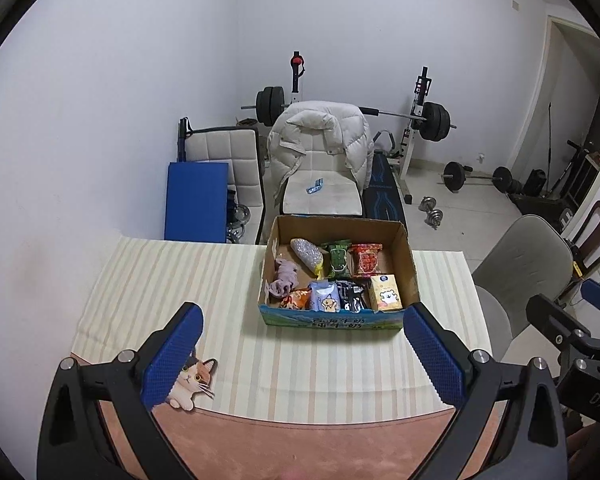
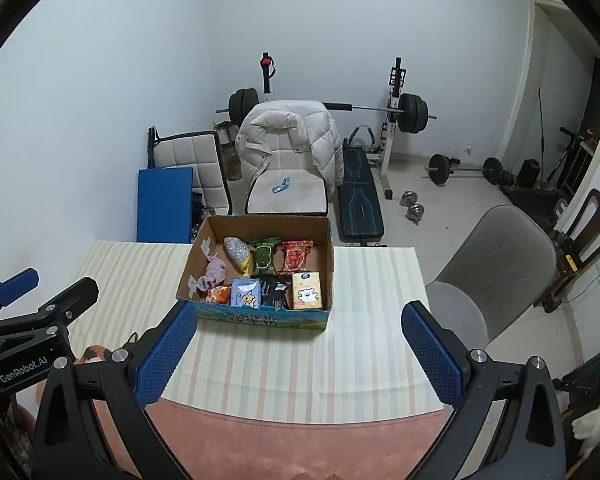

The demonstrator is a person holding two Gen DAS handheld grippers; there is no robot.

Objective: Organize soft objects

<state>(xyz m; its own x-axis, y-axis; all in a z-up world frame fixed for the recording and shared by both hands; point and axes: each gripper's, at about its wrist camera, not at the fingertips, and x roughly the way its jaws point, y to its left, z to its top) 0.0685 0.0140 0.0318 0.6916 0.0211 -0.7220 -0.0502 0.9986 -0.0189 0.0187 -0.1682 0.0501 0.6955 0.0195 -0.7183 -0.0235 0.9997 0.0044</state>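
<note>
Beyond the table's far edge we see a white jacket [image 1: 320, 136] draped over a chair [image 1: 320, 196], a barbell rack [image 1: 416, 120], and a grey chair [image 2: 496, 272] off its right edge.

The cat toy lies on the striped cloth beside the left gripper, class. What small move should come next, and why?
Probably lower the open left gripper onto the cat toy: it is the only soft item outside the cardboard box, and lies beside that gripper's left finger.
</note>
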